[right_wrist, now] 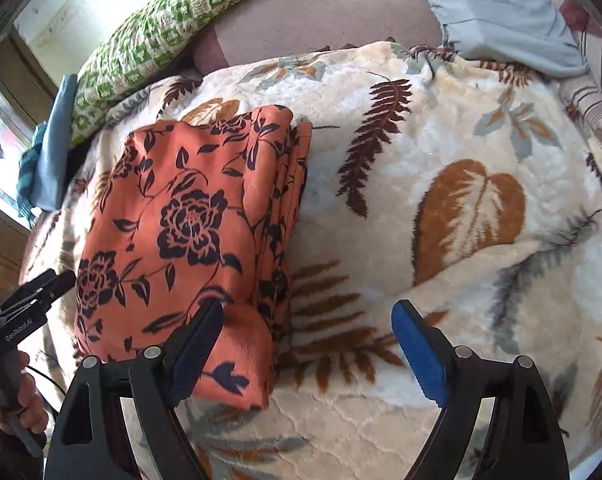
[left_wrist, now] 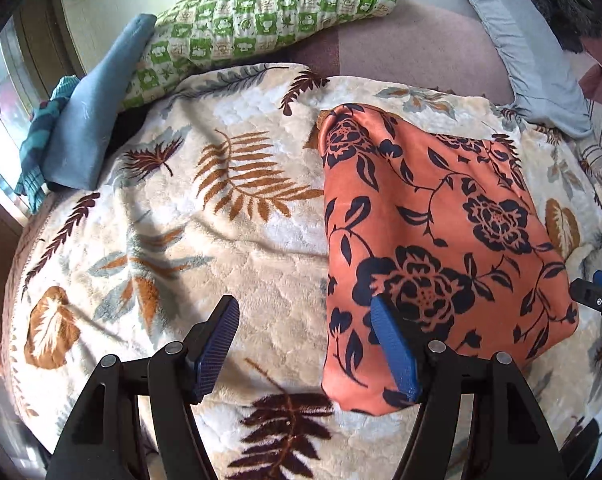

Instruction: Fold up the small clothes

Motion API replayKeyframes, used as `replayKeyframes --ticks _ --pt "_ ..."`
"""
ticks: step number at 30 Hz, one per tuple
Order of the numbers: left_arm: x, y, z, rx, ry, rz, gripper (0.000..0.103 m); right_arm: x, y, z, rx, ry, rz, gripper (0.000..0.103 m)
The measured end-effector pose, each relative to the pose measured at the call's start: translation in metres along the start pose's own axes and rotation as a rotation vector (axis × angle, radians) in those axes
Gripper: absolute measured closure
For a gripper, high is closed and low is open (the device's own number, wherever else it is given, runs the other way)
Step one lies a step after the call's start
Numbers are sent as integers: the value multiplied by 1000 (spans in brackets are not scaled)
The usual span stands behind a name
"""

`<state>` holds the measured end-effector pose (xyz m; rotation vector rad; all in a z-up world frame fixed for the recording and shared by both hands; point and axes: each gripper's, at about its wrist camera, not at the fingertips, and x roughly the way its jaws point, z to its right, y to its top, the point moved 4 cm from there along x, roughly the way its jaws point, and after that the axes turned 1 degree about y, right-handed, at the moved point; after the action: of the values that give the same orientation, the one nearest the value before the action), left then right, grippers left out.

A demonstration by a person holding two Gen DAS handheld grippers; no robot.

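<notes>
Right now I have both tools spread wide and gripping nothing. The folded orange floral garment lies flat on the leaf-print blanket that covers the bed, a tidy rectangle with its stacked layer edges showing along the side that faces my right tool.

From my left wrist camera, the left tool hangs over the garment's near left corner: its right finger sits over the orange cloth, while its left finger is over bare blanket well to the side, so the garment's left edge runs between the two. I cannot tell whether the right finger actually touches the fabric.

From my right wrist camera, the right tool straddles the opposite near corner. Its left finger overlaps the garment's corner and its right finger is over blanket alone, with the layered edge of the cloth passing between them. The left tool's black body shows at the far left of this view, just beside the garment's edge, held by the person's hand.

Beyond the garment, near the wall, a green checked pillow lies at an angle with a blue folded cloth leaning against its end, and a pale blue pillow sits off to the right.
</notes>
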<state>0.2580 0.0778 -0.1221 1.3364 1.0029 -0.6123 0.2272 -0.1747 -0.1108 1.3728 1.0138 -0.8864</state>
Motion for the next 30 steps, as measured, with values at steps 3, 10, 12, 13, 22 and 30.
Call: replayKeyframes --ticks 3,10,12,13,22,30 --pt "-19 -27 15 34 0 -6 35 -11 -22 -12 -69 -88 -38 15" --pt "-58 -69 25 7 -43 33 35 -66 -67 -28 -144 -186 163 15" --pt "-70 -76 24 5 -31 48 35 -75 -74 -27 -126 -179 191 15" --pt "-73 -79 26 10 -18 51 35 -79 -77 -27 -122 -175 203 15" --pt "-89 -87 23 0 -60 16 35 -105 -92 -28 -151 -174 298 15" --pt "-103 -91 33 48 -88 37 35 -110 -101 -25 -161 -156 317 15"
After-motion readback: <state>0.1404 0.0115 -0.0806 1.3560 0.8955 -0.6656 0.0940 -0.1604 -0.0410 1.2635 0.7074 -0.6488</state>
